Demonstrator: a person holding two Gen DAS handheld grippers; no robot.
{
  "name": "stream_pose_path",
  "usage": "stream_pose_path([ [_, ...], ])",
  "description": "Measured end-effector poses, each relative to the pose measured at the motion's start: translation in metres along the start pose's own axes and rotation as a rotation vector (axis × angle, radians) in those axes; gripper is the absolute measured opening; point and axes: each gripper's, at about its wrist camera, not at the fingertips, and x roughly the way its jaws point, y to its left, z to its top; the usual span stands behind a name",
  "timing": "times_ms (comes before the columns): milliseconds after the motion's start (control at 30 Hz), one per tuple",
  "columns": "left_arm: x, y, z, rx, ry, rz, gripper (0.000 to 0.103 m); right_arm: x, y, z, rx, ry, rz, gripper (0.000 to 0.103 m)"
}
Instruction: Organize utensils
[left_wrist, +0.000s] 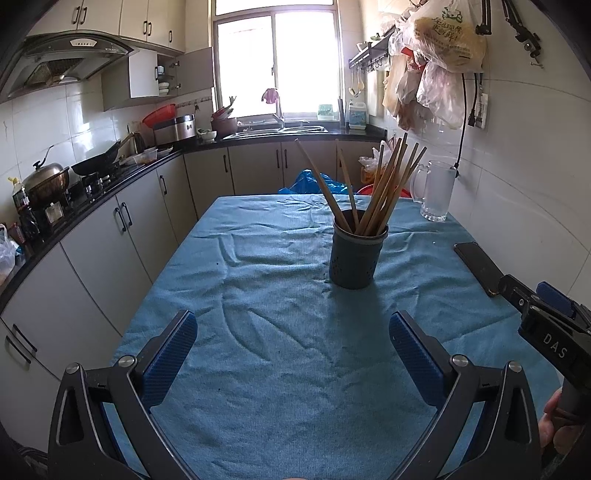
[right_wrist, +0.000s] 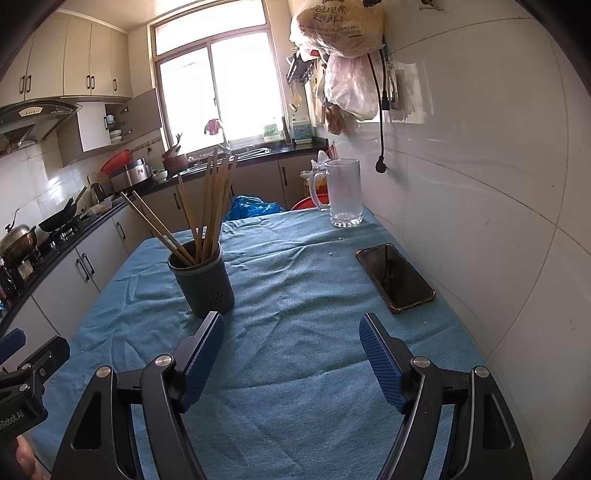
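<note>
Kitchen cabinets run along the left wall under a black counter crowded with a pot, a wok (left_wrist: 96, 164) and a range hood above; a bright window (left_wrist: 277, 62) sits at the far end over the sink, and plastic bags (left_wrist: 436, 55) hang on the tiled wall to the right. Nearer, a table is covered by a wrinkled blue cloth (left_wrist: 280, 332).

On that cloth stands a dark round holder (left_wrist: 355, 254), upright, with a bundle of wooden chopsticks (left_wrist: 384, 184) standing in it and fanning out at the top. A glass mug (right_wrist: 344, 192) stands at the far right corner of the table, well apart from the holder, and a black phone (right_wrist: 395, 277) lies flat near the wall.

No loose utensil shows anywhere on the cloth in either view. Judging by that, the sorting looks finished, or close to it: everything visible is already gathered in the holder. Whether more pieces wait outside these views cannot be told.

Both tools hang over the near part of the table. The left gripper (left_wrist: 293, 354) has its fingers spread wide with nothing between them, and the right gripper (right_wrist: 291, 358) is likewise wide and empty, the holder just beyond its left finger.
</note>
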Motion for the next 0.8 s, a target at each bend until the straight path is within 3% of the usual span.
stream_pose_path([
  [800, 0.024, -0.003, -0.005, 0.002, 0.064, -0.018, 0.103, 0.019, 0.004, -0.002, -0.042, 0.034, -0.01, 0.083],
])
